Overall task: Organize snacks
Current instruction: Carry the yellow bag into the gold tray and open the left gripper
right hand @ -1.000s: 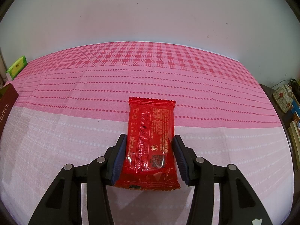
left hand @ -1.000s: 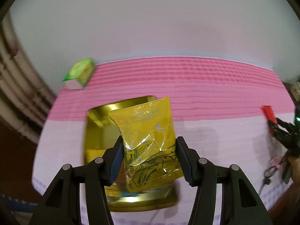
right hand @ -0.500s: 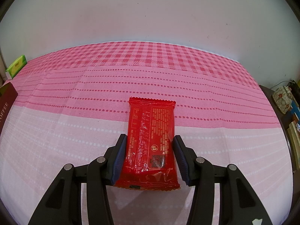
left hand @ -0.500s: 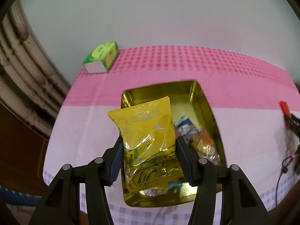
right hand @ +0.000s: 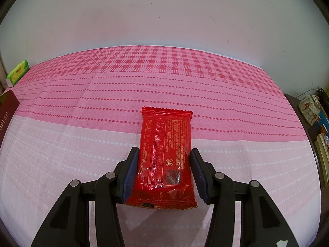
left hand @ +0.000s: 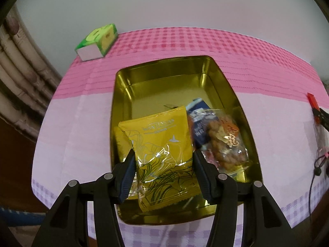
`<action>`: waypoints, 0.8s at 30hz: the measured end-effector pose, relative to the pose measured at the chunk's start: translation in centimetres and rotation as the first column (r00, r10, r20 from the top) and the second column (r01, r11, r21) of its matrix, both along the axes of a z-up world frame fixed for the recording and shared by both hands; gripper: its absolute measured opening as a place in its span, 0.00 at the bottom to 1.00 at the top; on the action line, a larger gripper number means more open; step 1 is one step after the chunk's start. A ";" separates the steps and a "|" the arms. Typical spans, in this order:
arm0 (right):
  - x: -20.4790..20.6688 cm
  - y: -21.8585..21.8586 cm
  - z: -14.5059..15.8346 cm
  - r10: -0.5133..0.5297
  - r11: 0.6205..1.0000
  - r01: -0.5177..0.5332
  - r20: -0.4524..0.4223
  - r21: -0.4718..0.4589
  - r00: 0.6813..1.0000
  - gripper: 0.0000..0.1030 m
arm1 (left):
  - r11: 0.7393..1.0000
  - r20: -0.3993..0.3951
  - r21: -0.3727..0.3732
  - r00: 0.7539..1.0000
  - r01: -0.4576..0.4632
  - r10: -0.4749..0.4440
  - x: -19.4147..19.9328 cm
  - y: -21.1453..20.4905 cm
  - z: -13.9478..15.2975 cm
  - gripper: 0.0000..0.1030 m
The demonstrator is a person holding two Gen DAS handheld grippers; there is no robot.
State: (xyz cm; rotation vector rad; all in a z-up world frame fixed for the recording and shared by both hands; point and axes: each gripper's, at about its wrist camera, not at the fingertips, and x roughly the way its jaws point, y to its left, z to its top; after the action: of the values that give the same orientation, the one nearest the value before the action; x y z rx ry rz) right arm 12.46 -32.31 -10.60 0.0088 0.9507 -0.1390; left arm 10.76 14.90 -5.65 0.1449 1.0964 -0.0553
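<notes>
the yellow packet (left hand: 162,154), clamped in the left gripper (left hand: 163,177), has been brought down over the gold tin (left hand: 232,94), now directly beneath; release is judged next. the red packet (right hand: 164,156) is kept clamped in the right gripper (right hand: 163,170), unmoved above the cloth.

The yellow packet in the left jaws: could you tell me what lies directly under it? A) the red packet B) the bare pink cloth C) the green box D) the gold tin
D: the yellow packet hangs over the open gold tin, beside the snacks already in it.
</notes>
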 end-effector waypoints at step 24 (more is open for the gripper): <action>0.0 -0.3 0.0 0.003 1.000 -0.003 0.002 0.006 1.000 0.45 | 0.999 0.022 0.030 1.000 0.011 -0.011 -0.9 -1.7 -0.2 0.70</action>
State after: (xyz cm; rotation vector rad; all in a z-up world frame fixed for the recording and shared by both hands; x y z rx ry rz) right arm 12.49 -32.56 -10.64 0.0137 0.9493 -0.1335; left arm 9.82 13.23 -5.88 0.1780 1.0748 -0.0469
